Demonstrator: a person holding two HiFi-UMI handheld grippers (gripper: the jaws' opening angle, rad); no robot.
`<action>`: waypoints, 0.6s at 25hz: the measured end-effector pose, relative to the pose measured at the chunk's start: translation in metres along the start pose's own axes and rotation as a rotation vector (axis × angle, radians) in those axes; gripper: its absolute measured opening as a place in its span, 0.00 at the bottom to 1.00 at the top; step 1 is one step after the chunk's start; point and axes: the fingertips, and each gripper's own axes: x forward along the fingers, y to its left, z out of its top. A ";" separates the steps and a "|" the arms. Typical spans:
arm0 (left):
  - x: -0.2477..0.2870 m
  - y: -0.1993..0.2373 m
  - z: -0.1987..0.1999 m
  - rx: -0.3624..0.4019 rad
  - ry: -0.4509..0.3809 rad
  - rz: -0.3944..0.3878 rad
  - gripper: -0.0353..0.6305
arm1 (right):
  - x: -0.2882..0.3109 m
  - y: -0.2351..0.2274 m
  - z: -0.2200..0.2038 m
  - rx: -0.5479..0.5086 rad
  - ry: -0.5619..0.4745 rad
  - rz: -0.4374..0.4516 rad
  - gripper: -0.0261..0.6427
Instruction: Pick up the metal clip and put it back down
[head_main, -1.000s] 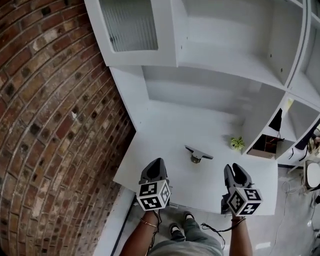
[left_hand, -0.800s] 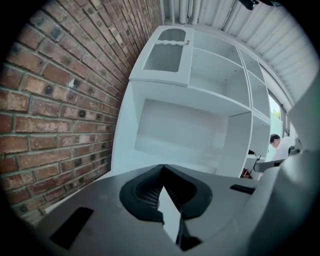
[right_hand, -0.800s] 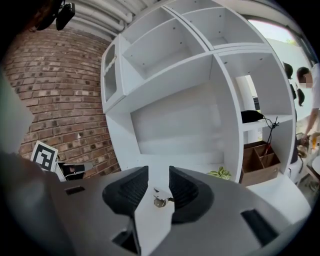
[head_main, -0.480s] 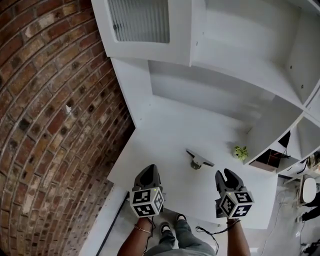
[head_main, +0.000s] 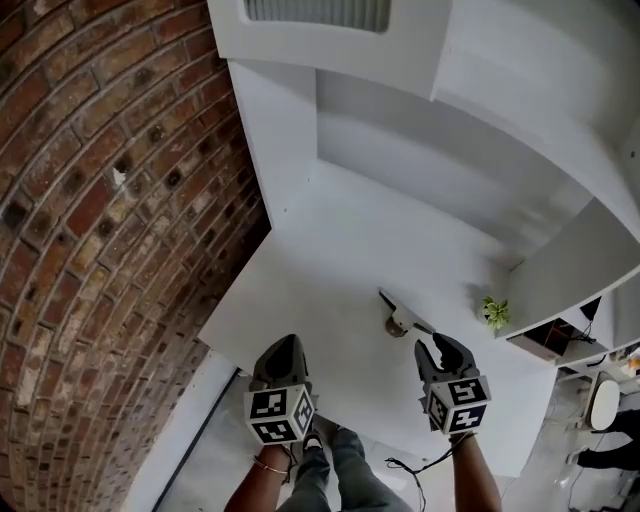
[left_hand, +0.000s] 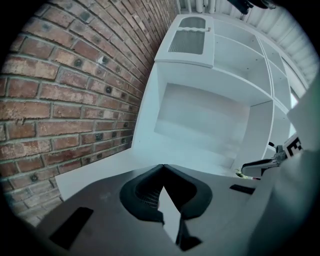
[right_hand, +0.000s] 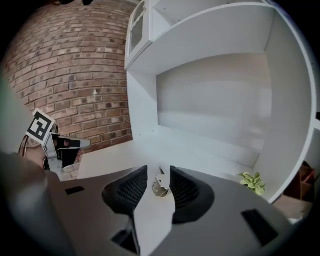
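The metal clip (head_main: 400, 318) lies on the white desk (head_main: 320, 260), a small silver piece with a dark flat arm. My right gripper (head_main: 437, 346) has its tips right at the clip's near side. In the right gripper view the clip (right_hand: 160, 185) sits in the gap of the open right gripper (right_hand: 159, 173), and I see no firm contact with either pad. My left gripper (head_main: 283, 346) hovers at the desk's front edge, well left of the clip. In the left gripper view the left gripper (left_hand: 162, 168) has its jaws meeting, empty.
A small green plant (head_main: 494, 312) stands right of the clip, by the shelf unit's side panel (head_main: 575, 270). A brick wall (head_main: 100, 200) borders the desk on the left. A deep white alcove (head_main: 440, 170) runs behind the desk. The floor lies below the front edge.
My right gripper has moved forward to the clip, which now lies between its tips. The left gripper has stayed near the front edge. The head view has tilted further down.
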 end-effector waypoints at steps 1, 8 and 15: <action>0.001 0.003 -0.003 -0.004 0.002 0.006 0.06 | 0.006 0.001 -0.003 -0.023 0.014 0.007 0.25; 0.008 0.022 -0.021 -0.047 0.003 0.048 0.06 | 0.044 0.007 -0.020 -0.156 0.108 0.073 0.25; 0.011 0.039 -0.029 -0.102 -0.003 0.079 0.06 | 0.070 0.006 -0.035 -0.335 0.204 0.094 0.24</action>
